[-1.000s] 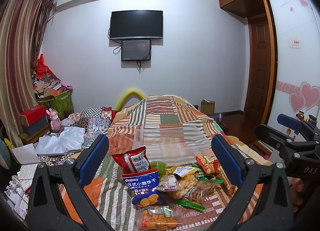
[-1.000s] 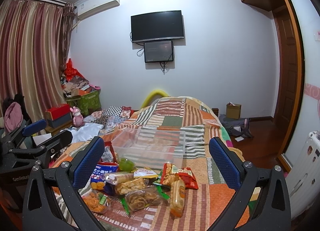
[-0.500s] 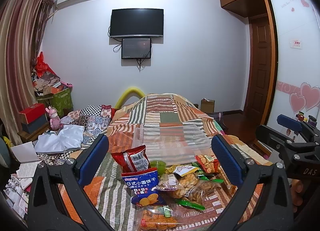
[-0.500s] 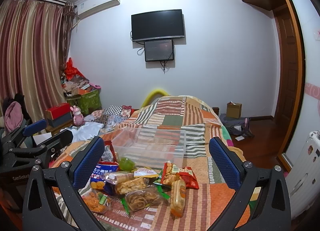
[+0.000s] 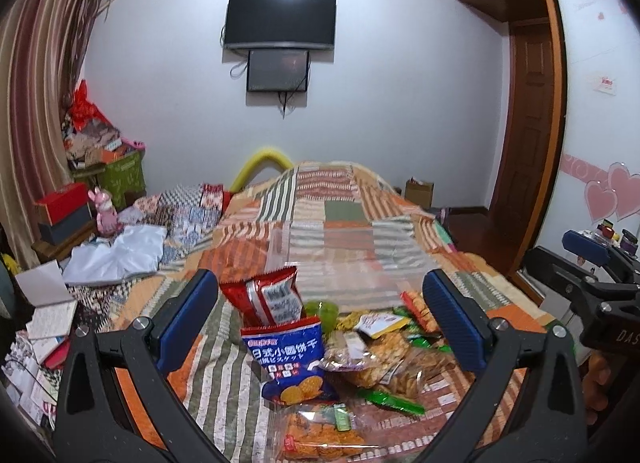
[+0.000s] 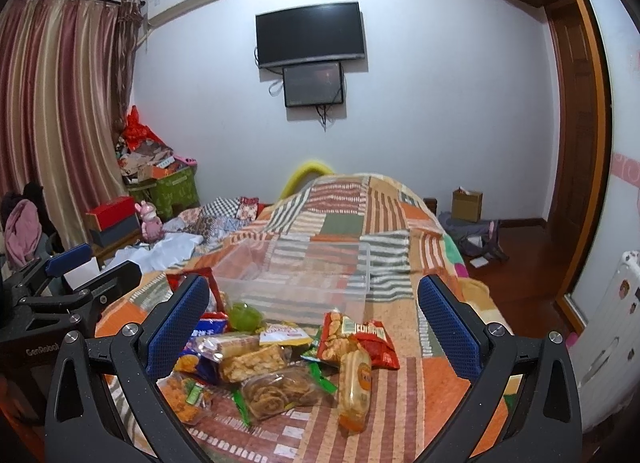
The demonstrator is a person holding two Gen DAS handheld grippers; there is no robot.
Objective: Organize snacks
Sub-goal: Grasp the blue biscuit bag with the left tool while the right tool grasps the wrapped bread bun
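Currently both grippers, left (image 5: 320,319) and right (image 6: 314,317), hover wide open and empty over the snacks (image 6: 280,367), clear bin (image 6: 296,283) waiting behind.

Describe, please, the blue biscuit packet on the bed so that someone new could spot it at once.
On the patchwork bedspread, a pile of snack packets lies just in front of a clear plastic box. At the pile's left edge lies the blue biscuit packet, below a red foil bag. It alone is blue, with white characters and round biscuits pictured.
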